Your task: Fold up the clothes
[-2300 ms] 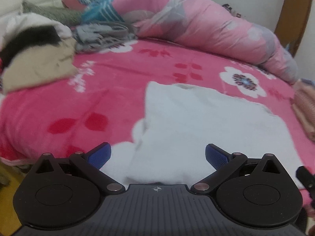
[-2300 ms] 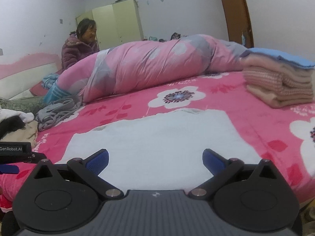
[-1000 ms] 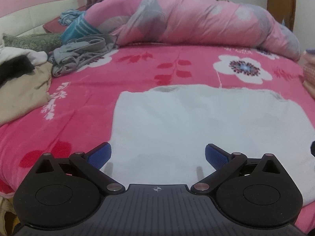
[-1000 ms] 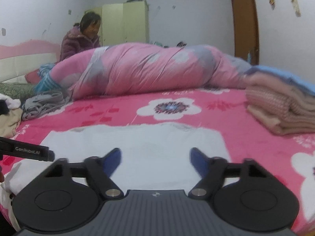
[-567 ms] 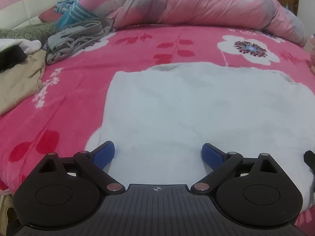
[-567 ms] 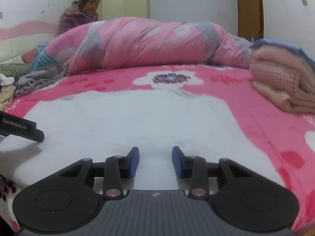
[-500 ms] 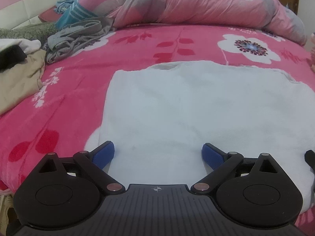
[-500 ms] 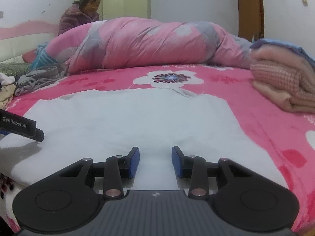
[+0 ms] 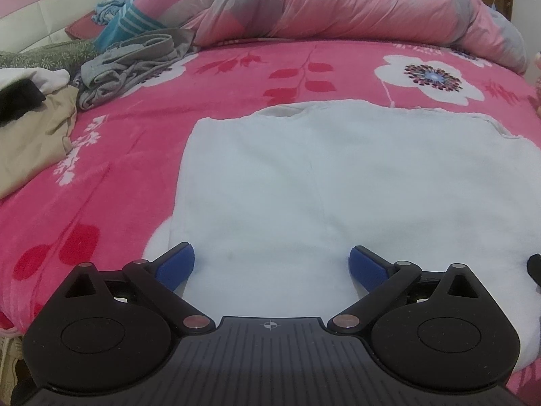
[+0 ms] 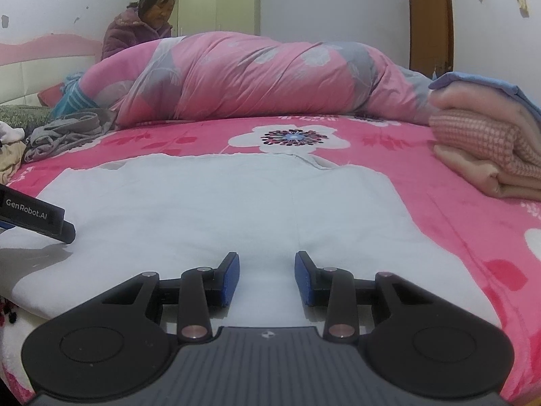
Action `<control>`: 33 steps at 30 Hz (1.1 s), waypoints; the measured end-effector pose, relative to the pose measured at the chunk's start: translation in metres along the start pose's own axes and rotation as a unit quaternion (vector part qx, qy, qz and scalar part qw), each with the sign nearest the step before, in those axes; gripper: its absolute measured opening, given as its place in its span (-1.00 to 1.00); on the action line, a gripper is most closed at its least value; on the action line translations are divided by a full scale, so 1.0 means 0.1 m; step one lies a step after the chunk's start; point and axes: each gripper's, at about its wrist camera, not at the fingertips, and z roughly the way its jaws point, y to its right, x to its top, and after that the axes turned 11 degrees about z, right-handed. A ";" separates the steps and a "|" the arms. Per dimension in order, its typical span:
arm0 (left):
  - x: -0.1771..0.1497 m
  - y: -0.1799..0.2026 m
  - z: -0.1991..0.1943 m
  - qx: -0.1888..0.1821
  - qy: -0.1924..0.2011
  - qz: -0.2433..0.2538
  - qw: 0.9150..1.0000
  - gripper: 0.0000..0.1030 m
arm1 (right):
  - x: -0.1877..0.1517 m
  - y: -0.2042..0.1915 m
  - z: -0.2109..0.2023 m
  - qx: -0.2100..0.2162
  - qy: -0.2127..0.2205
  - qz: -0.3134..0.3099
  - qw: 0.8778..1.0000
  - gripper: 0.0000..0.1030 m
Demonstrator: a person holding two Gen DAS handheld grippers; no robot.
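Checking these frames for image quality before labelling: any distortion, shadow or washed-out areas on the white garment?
Left wrist view: fisheye bends the bed's far edge; the white garment looks flat and nearly textureless, under soft, even light. Right wrist view: dark vignette in the corners; the left gripper casts a soft grey shadow on the garment's near left part; the folded stack bulges at the frame edge.
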 end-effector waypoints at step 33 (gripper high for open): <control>0.52 0.03 -0.15 -0.055 0.114 -0.009 0.992 0.95 | 1.15 0.97 0.11 0.088 0.025 0.039 0.995 -0.24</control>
